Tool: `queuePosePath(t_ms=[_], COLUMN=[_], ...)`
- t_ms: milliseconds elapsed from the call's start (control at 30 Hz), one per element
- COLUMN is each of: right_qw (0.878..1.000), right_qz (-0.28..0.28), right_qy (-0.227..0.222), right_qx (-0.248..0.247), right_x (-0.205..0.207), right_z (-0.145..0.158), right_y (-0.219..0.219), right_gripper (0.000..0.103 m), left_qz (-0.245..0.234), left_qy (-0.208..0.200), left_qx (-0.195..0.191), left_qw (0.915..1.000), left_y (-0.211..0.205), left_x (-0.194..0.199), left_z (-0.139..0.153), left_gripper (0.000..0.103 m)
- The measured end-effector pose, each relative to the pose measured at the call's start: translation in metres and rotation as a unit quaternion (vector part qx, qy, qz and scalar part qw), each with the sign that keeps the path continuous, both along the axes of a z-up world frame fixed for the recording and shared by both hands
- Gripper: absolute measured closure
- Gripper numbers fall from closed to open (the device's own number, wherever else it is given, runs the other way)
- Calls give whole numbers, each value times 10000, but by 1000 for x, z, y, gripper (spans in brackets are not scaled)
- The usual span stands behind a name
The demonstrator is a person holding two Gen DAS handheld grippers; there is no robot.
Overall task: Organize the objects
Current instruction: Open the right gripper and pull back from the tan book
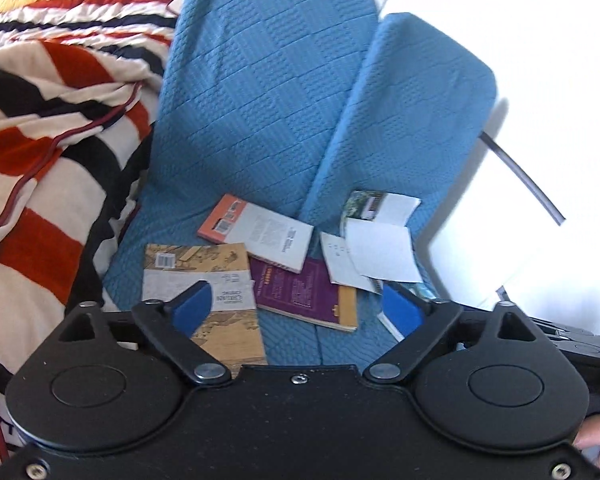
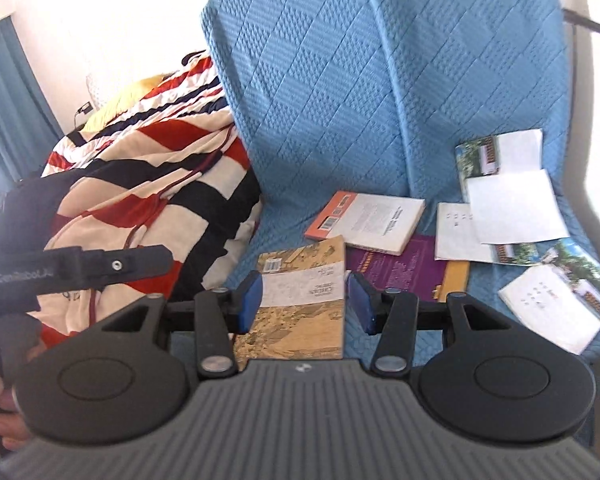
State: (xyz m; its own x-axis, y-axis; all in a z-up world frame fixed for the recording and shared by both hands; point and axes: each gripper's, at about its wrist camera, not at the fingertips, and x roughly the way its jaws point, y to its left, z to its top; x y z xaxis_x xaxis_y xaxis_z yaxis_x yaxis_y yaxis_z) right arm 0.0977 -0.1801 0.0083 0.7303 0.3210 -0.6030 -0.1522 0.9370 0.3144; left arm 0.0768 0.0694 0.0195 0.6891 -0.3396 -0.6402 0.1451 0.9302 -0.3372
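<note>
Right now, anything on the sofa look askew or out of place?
Yes. The books lie scattered on the blue sofa cover at odd angles: the orange-spined book overlaps the purple book, and loose white sheets lie over open booklets. A striped blanket is heaped beside them.

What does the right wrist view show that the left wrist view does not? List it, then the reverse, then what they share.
Only the right wrist view: blue curtain, the right tongs with the left device beside them, and a white booklet lying whole at the far right.

Only the left wrist view: the left tongs, standing wide open and empty.

Both: the blue quilted sofa cover, striped blanket, tan book, purple book, orange-and-white book and loose white pamphlets.
</note>
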Motion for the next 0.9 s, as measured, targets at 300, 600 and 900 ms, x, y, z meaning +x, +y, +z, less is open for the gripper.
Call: queuePosePath(t_ms=[300, 600, 900], right_qw=[9992, 9976, 9958], right_qz=[-311, -629, -889], right_qy=[-220, -257, -181], right_qx=[-157, -166, -74], right_x=[-40, -64, -80], right_z=[3, -4, -24], right_y=[-22, -45, -64], right_gripper=[15, 12, 12], left_qz=[-206, -402, -511], left_qy=[-80, -46, 14], left_qx=[-23, -51, -121], left_qw=[9998, 9992, 9986], left_y=[-29, -51, -69], left_x=[-27, -35, -37], left_z=[-3, -14, -31], left_gripper=[3, 3, 3])
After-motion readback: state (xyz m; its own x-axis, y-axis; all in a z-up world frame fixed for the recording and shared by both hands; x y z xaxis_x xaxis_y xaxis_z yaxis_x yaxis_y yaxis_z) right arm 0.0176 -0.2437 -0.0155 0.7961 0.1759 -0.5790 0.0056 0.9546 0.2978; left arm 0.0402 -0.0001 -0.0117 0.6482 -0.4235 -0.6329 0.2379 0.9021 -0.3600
